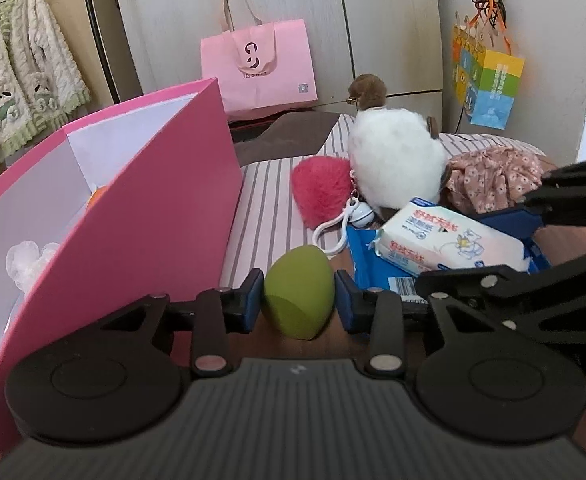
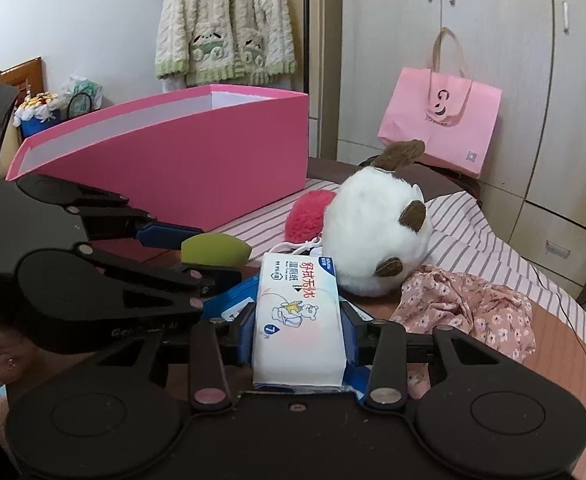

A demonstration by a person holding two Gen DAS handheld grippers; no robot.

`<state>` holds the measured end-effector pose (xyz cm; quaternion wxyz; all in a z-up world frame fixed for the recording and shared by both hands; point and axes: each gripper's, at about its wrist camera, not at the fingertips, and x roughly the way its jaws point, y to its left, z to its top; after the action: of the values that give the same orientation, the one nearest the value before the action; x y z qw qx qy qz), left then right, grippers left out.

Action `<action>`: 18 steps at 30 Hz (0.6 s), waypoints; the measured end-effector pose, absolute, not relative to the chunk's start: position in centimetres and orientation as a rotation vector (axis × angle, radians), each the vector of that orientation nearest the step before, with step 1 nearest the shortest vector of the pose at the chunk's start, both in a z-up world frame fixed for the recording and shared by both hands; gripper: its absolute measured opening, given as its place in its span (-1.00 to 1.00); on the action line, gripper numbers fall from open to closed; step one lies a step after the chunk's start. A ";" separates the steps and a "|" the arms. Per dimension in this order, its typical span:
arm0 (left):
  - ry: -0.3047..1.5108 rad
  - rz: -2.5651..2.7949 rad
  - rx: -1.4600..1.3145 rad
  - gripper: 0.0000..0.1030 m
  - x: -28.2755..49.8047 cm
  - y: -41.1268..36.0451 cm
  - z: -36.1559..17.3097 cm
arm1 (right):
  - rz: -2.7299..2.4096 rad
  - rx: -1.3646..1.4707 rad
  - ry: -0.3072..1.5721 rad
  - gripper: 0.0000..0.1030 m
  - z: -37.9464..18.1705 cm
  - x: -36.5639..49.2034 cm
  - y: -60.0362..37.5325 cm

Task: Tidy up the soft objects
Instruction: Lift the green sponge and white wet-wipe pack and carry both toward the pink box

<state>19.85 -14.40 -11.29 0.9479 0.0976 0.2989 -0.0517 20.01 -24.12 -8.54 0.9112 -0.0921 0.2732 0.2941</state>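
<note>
- One bed (image 1: 269,200) with a striped sheet holds all the soft things.
- One big pink box (image 1: 141,200) stands open on the bed, to the left of the toys. Only the left wrist view looks inside it, where something white and something orange lie.
- One pink paper bag (image 2: 441,120) leans on the cupboard behind the bed.
- One fluffy jacket (image 2: 225,28) hangs on the wall.
- One colourful bag (image 1: 489,84) hangs on the wall too, and only the left wrist view shows it.
- One round white plush toy (image 2: 373,240) with brown ears sits in the middle of the bed.
- One flowery cloth (image 2: 473,308) lies crumpled just beside the plush.
- One fuzzy pink ball (image 1: 321,192) touches the plush.
- One pack of tissues (image 2: 297,320) is squeezed between the pads of the right gripper (image 2: 297,336), over some blue wrapping.
- One green egg-shaped sponge (image 1: 297,296) is pinched tight in the left gripper (image 1: 299,300), near the box's front wall.
- One small white bell (image 1: 359,216) lies by the pink ball, seen clearly only from the left wrist.
</note>
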 end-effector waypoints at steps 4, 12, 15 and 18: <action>0.603 -0.120 0.174 -0.30 19.2 -14.2 -10.9 | 0.549 -0.176 0.551 -0.11 -8.4 18.4 -23.7; 0.579 -0.136 0.153 -0.31 17.3 -13.9 -10.3 | 0.443 -0.065 0.554 -0.11 -8.6 16.2 -24.0; 0.572 -0.121 0.134 -0.31 16.9 -13.4 -10.3 | 0.375 -0.016 0.536 -0.11 -9.1 15.6 -23.6; 0.566 -0.129 0.126 -0.31 16.3 -13.1 -10.1 | 0.339 0.001 0.515 -0.11 -9.2 14.9 -23.3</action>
<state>16.29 -13.09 -10.11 0.9562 0.0621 0.2789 -0.0633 14.87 -23.26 -9.23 0.9529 0.0006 0.2533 0.1669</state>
